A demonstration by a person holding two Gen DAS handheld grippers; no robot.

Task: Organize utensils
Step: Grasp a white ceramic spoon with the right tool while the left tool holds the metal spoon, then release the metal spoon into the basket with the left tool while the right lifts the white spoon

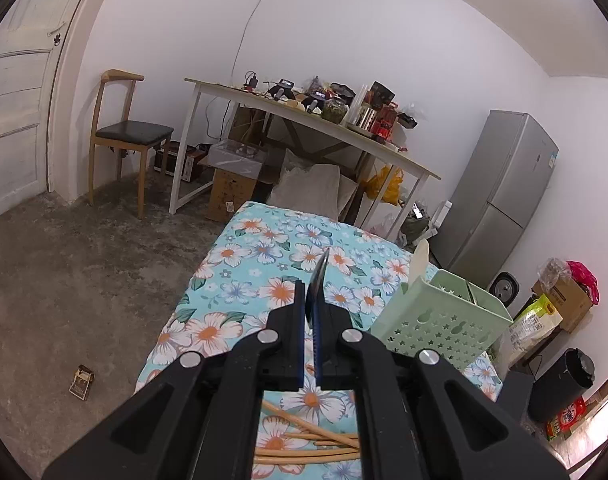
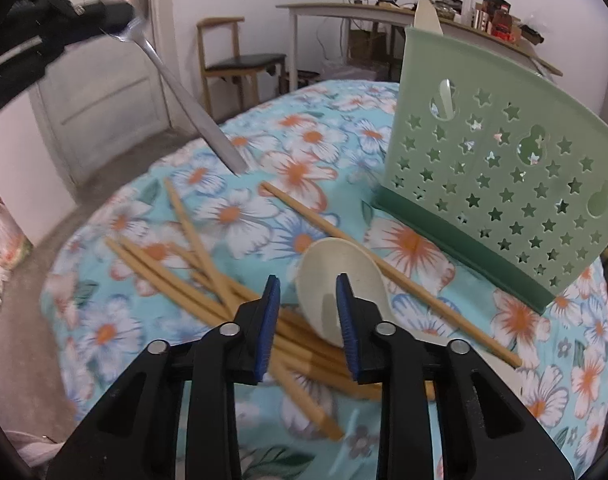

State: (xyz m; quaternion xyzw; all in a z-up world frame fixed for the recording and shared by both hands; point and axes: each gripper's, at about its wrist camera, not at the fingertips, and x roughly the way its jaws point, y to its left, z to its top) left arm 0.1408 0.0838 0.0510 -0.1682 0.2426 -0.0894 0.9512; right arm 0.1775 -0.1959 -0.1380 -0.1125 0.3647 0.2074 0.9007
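— Any writing you can read here?
— Nothing legible. The yellow-green bag (image 1: 534,326) and the red packet (image 1: 568,418) by the right wall carry print, but it is too small and blurred.
— The cardboard box (image 1: 229,192) under the worktop?
— A label, unreadable. The fridge sticker (image 1: 551,159) too.

- Spoon (image 2: 171,76): polished, glossy metal.
- Chopsticks (image 2: 207,264): matt pale wood.
- Ladle (image 2: 340,276): smooth cream plastic.
- Utensil holder (image 2: 504,168): matt green plastic, star-punched.
- Floral cover (image 2: 263,216) on the surface: printed cloth.
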